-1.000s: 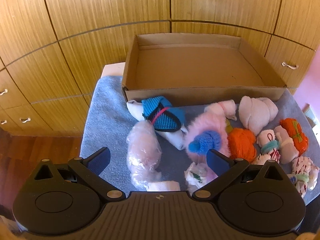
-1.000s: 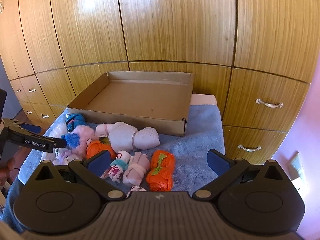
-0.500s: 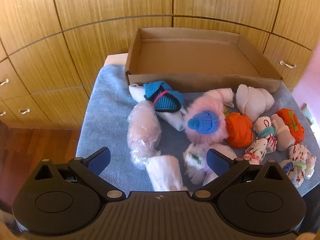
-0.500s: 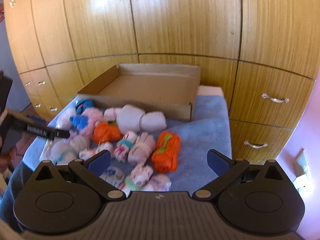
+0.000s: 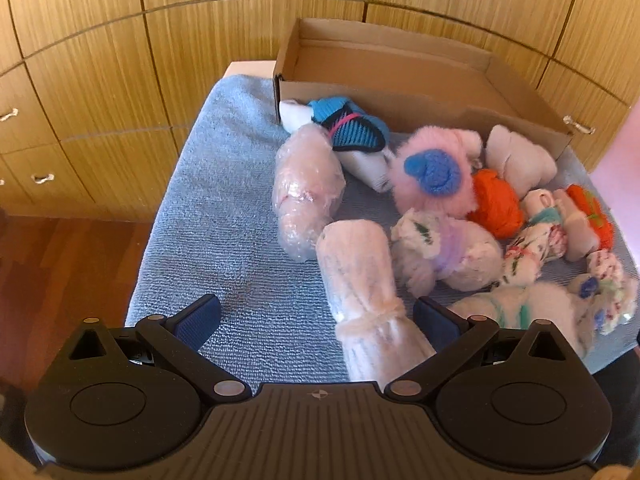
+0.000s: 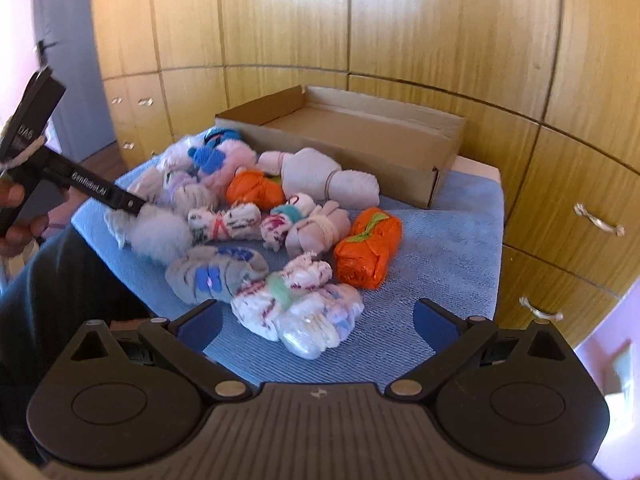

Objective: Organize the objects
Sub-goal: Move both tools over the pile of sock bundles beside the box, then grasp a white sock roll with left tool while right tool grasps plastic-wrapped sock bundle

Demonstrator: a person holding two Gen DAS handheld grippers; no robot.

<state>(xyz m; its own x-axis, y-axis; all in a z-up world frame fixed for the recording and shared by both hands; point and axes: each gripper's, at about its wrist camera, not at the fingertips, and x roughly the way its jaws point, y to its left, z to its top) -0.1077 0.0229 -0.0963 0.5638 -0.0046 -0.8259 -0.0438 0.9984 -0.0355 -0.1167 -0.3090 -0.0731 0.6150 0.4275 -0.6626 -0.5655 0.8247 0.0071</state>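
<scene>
Left gripper (image 5: 316,318): fingers spread wide, nothing pinched. A pale pink rolled sock bundle (image 5: 360,280) lies between them, nearer the right finger (image 5: 434,318); contact cannot be told. Just beyond it lies a plastic-wrapped pink roll (image 5: 308,188), and to its right a white floral bundle (image 5: 444,252).

Right gripper (image 6: 318,326): fingers spread wide, empty, held above the near edge of the pile. A white bundle with a green tie (image 6: 300,300) sits between and just ahead of the fingers.

Seen only from the left wrist: a blue knitted sock on a white one (image 5: 348,132), touching the front wall of the cardboard box (image 5: 400,96); a fluffy pink bundle with a blue knit patch (image 5: 432,172).

Seen more clearly from the right wrist: an orange bundle with a green band (image 6: 368,248) at the right edge of the pile, a grey bundle with blue flowers (image 6: 216,274), and a beige tied bundle (image 6: 324,178) near the box. The left gripper's body appears at far left of this view, held in a hand (image 6: 16,216), its tip over the pile.

All bundles rest on a blue towel (image 5: 224,200) spread over the bench; the box is open and stands at the back of the towel. Wooden cabinet fronts (image 6: 400,20) with metal drawer handles stand behind. Reddish wood floor (image 5: 60,272) is visible at left.
</scene>
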